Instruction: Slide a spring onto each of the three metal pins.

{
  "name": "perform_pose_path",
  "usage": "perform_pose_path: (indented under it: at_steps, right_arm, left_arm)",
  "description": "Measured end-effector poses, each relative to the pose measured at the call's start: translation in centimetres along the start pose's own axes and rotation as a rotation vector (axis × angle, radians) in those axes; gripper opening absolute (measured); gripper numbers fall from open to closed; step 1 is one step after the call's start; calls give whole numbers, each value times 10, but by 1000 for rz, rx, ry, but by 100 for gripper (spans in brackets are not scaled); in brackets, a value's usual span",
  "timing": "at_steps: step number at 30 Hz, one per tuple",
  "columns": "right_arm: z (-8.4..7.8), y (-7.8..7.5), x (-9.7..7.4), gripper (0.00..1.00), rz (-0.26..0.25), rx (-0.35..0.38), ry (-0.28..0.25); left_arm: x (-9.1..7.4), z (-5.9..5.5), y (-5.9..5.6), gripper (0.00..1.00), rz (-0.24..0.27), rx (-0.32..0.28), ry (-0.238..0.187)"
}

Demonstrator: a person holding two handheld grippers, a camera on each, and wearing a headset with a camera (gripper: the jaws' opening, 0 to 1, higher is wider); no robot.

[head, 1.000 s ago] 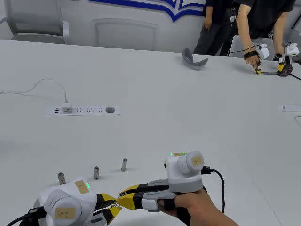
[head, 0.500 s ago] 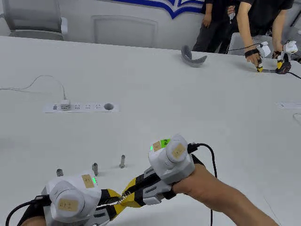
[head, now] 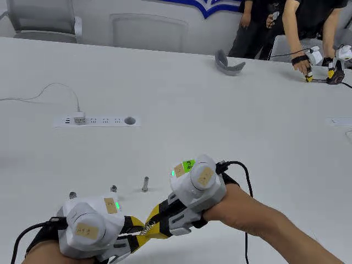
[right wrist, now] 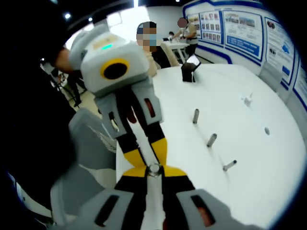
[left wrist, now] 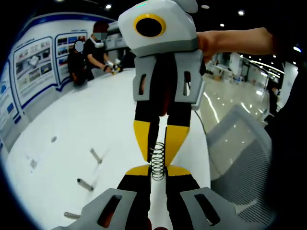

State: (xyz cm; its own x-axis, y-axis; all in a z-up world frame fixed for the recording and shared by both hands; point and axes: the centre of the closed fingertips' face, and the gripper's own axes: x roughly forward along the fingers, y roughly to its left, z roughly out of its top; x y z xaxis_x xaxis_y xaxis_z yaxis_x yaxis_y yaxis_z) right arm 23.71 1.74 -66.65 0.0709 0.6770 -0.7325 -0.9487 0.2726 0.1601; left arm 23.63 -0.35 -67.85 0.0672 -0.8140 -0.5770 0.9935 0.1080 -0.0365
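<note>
A small steel spring [head: 146, 227] hangs between the tips of both grippers, low and near the table's front. My left gripper [head: 137, 234] comes in from the left and my right gripper [head: 147, 227] slants down from the right. The left gripper view shows the spring [left wrist: 157, 160] upright, its lower end between my own yellow jaws and its top in the right gripper's tips. In the right gripper view the spring [right wrist: 153, 168] is seen end-on. Three metal pins stand in a row just beyond: left pin [head: 72, 195], middle pin [head: 113, 188], right pin [head: 145, 183].
A white power strip [head: 96, 120] with a plugged cable lies mid-table. A grey curved object [head: 230, 63] rests at the far side, near a person [head: 308, 22] working with other grippers. The right gripper's black cable [head: 245, 181] trails over the table. Chairs stand behind the far edge.
The right gripper has lifted and tilted, bringing its tips down-left into the left gripper's jaws. The left jaws have drawn in around the spring. The head camera has shifted a little.
</note>
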Motion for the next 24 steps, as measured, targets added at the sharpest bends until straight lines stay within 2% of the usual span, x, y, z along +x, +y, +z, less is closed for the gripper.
perform_pose_path:
  at_steps: [7,12,19,24]
  right_arm:
    - [-1,0,-1,12,-3,25,-16]
    - [-1,-1,-3,13,-18,4,-22]
    - [-5,6,-1,13,2,-29,10]
    - [-7,6,0,12,1,-22,15]
  left_arm:
    - [1,1,-2,10,-9,-8,-11]
    - [1,2,-2,10,-21,3,-1]
    - [4,0,-8,10,-42,48,33]
    - [5,-1,-8,10,-39,37,28]
